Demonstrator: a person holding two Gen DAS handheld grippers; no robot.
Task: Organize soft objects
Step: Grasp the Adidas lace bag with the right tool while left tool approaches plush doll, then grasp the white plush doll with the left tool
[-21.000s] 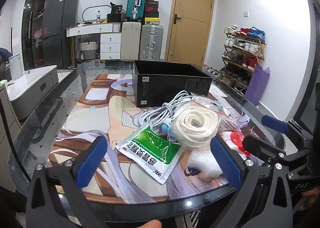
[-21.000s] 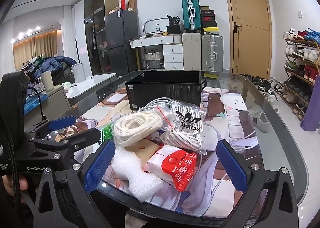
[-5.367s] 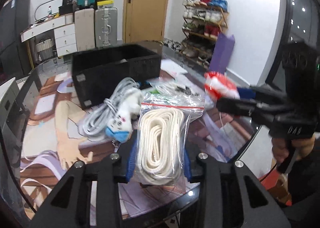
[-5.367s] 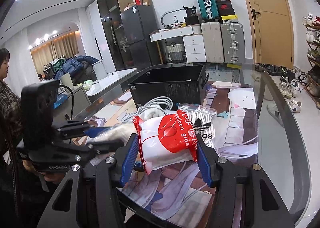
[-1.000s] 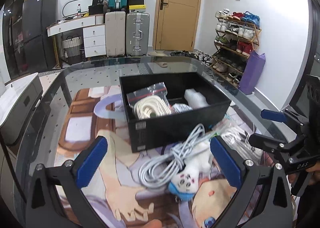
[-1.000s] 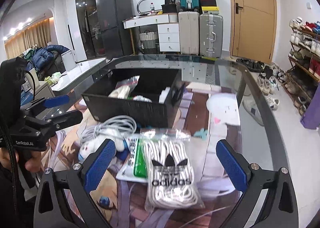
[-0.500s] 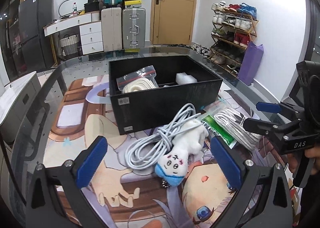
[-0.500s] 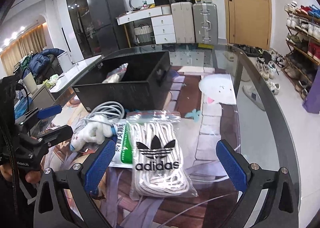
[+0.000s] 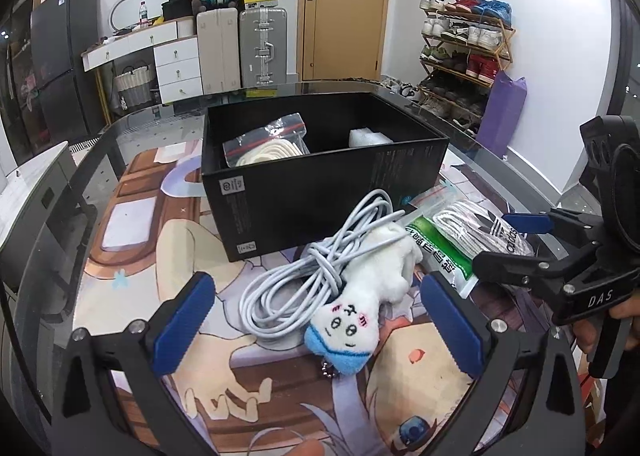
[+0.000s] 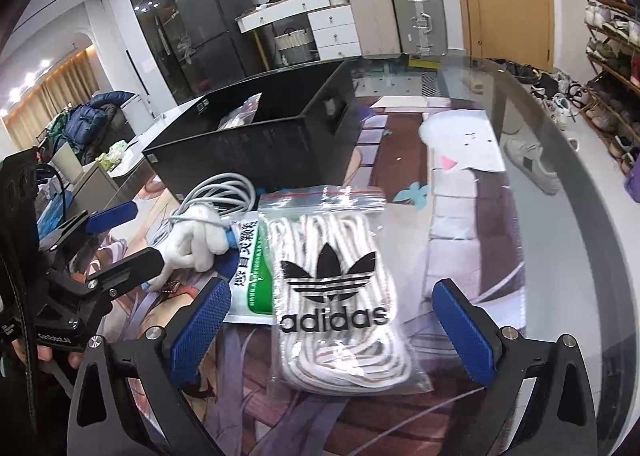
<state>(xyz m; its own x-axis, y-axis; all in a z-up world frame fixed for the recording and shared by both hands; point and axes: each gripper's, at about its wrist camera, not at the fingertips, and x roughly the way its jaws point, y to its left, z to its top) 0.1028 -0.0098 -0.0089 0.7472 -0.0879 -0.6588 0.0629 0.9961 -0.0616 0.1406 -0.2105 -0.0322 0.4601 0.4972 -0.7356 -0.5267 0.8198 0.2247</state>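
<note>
Glass table [image 9: 120, 127]: box [image 9: 320, 175] is the landmark. Before it, left gripper [image 9: 316, 316], jaws open, straddles the plush [image 9: 360, 308]; right gripper [image 10: 332, 320], jaws open, straddles the lace bag [image 10: 332, 288], positioned for pickup.

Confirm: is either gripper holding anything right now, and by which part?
Nothing is held. The left gripper is open around the plush toy and cable; the right gripper is open around the adidas bag of laces. No pad touches either.

The glass table [image 9: 472, 171] carries a printed mat [image 9: 132, 256], black box [image 9: 320, 191], cable coil [image 9: 292, 280] and bagged laces [image 10: 340, 296].
</note>
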